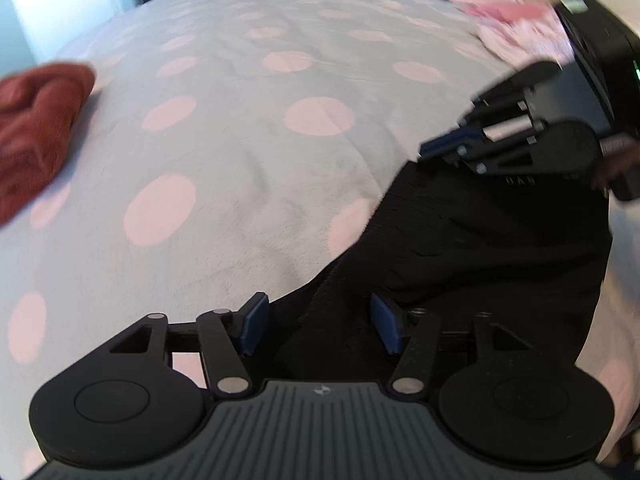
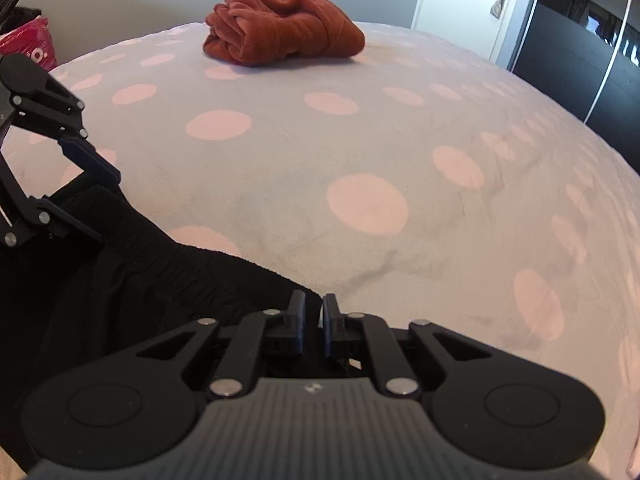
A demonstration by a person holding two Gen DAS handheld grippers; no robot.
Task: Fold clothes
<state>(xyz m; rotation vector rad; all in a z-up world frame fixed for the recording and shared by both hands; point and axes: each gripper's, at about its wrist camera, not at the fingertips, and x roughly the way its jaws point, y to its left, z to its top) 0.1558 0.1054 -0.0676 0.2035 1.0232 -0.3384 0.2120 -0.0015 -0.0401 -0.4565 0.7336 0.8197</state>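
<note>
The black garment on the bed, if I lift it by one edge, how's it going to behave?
The black garment will probably go limp and drape, since it already lies creased on the dotted blanket. Its gathered, ribbed edge looks stretchy, so it may give under a pull. It should drag rather than slide; the blanket looks fleecy.

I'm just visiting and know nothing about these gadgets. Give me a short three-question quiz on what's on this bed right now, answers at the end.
1. True or false: the rust-red garment is already bundled up and lies apart from the black garment.
2. Which gripper has its jaws spread? A) left gripper B) right gripper
3. Fill in: the blanket is grey with pink ____.

Key
1. True: it lies alone on the far side of the blanket.
2. A: its blue pads stand apart over the black cloth's edge and do not press on it; the right gripper's pads are nearly together at the cloth's edge.
3. dots
</note>
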